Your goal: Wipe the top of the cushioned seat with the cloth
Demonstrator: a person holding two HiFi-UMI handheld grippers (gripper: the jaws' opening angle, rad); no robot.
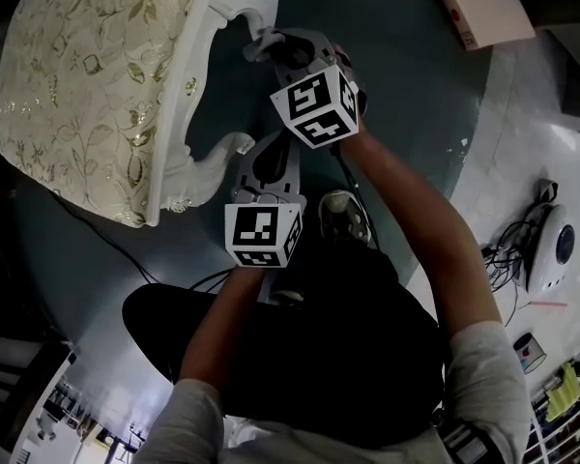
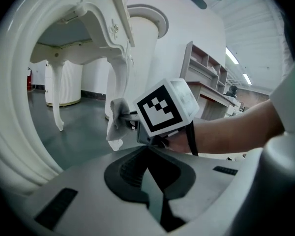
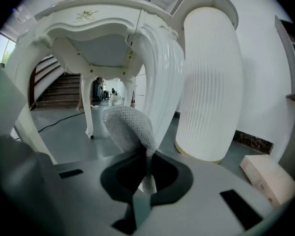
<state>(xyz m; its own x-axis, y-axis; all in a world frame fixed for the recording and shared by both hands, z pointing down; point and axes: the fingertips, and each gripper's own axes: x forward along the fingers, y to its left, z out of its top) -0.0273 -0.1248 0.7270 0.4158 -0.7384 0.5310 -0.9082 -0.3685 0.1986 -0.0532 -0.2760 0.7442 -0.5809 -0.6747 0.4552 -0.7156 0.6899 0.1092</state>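
My right gripper (image 3: pixel 146 163) is clamped on the cloth (image 3: pixel 129 125), positioned beside the carved leg (image 3: pixel 162 77), clear of the cushioned seat (image 1: pixel 87 75) top. My left gripper (image 2: pixel 148 156) is closed, holding nothing.

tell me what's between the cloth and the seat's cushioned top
The seat's white carved frame. In the head view it runs between the cloth, clamped in the right hand-held gripper, and the floral cushion.
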